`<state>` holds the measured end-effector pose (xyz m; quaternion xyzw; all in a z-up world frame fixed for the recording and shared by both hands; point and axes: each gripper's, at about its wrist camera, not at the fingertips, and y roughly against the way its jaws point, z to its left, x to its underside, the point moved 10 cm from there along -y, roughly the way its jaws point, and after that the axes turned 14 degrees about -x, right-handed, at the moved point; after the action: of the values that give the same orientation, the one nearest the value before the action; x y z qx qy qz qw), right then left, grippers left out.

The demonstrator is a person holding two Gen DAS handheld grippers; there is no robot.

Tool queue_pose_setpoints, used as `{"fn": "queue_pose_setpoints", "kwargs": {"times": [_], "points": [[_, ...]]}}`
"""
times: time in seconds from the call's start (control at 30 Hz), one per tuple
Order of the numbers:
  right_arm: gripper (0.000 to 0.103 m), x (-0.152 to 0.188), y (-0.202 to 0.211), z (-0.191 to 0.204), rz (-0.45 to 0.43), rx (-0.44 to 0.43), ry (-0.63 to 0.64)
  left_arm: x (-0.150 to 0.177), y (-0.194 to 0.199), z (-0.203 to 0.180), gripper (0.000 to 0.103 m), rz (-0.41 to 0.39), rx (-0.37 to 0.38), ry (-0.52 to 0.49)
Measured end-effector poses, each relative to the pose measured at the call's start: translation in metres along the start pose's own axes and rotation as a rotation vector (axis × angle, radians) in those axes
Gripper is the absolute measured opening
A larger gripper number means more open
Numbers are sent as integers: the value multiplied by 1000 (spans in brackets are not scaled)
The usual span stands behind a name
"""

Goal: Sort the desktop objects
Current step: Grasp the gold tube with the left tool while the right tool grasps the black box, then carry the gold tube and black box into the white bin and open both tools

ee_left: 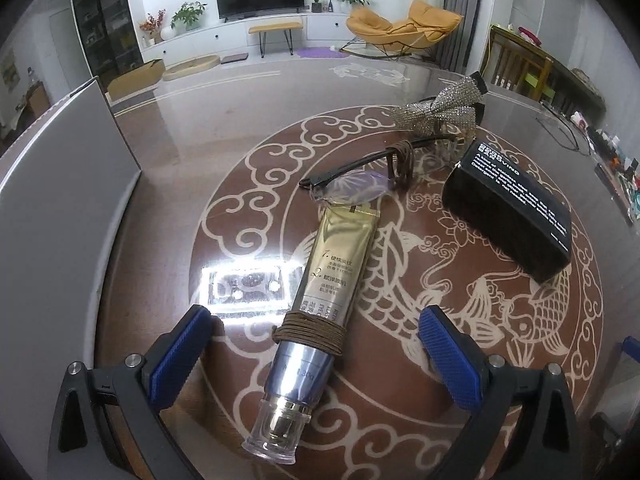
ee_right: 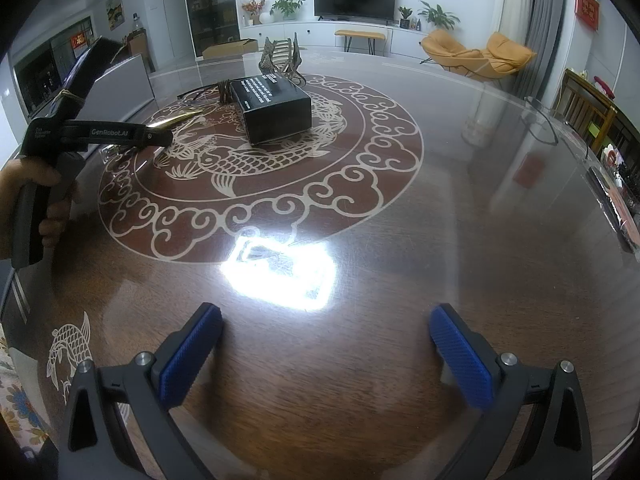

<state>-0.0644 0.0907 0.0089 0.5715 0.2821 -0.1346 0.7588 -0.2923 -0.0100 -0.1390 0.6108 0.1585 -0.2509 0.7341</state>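
Lying cap toward camera, gold tube (ee_left: 324,280) running lengthwise between spread, empty left hand-held gripper (ee_left: 312,320)

Black grippers (ee_left: 312,344), blue ribbed pads (ee_right: 460,360), silver screws, seemingly "GenRobot.AI" lettering.

I see a gold tube (ee_left: 340,256) with a silver neck, clear cap and brown cord. At its one o'clock sits a black box (ee_left: 510,216) with white lettering. The brown table (ee_right: 400,240) carries cream fish-and-cloud patterns. My pads (ee_right: 188,360) are blue.
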Motion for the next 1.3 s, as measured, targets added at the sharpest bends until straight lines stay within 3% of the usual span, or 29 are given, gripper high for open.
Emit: {"fn": "queue_pose_setpoints", "kwargs": {"times": [0.13,0.2,0.27,0.33,0.5,0.57,0.67,0.8,0.87,0.9,0.93,1.0,1.3], "points": [[103,0,0,0,0,0,0,-4,-1,-4,103,13,8,-24],[103,0,0,0,0,0,0,-4,4,-3,80,-16,-1,-7],[103,0,0,0,0,0,0,-7,10,-2,37,-35,-3,3],[103,0,0,0,0,0,0,-7,13,-3,28,-35,-7,-1],[103,-16,-12,1,37,-35,21,11,24,-2,28,-57,-20,8],[103,-55,-27,7,33,-114,-19,22,31,1,28,-56,-22,20],[103,-111,-43,13,25,-133,-7,39,40,4,28,-49,-23,29],[103,-156,-96,26,159,-86,76,60,52,7,28,-47,-13,37],[99,-155,-122,33,256,-59,136,71,58,6,28,-56,-7,40],[88,-154,-126,36,265,-62,149,75,60,6,28,-62,-9,37],[70,-157,-125,38,244,-74,137,79,62,6,28,-68,-10,34],[59,-156,-121,38,233,-110,88,84,67,5,28,-87,-10,36],[59,-78,-39,62,178,-229,82,108,105,6,27,-159,50,110]]}}
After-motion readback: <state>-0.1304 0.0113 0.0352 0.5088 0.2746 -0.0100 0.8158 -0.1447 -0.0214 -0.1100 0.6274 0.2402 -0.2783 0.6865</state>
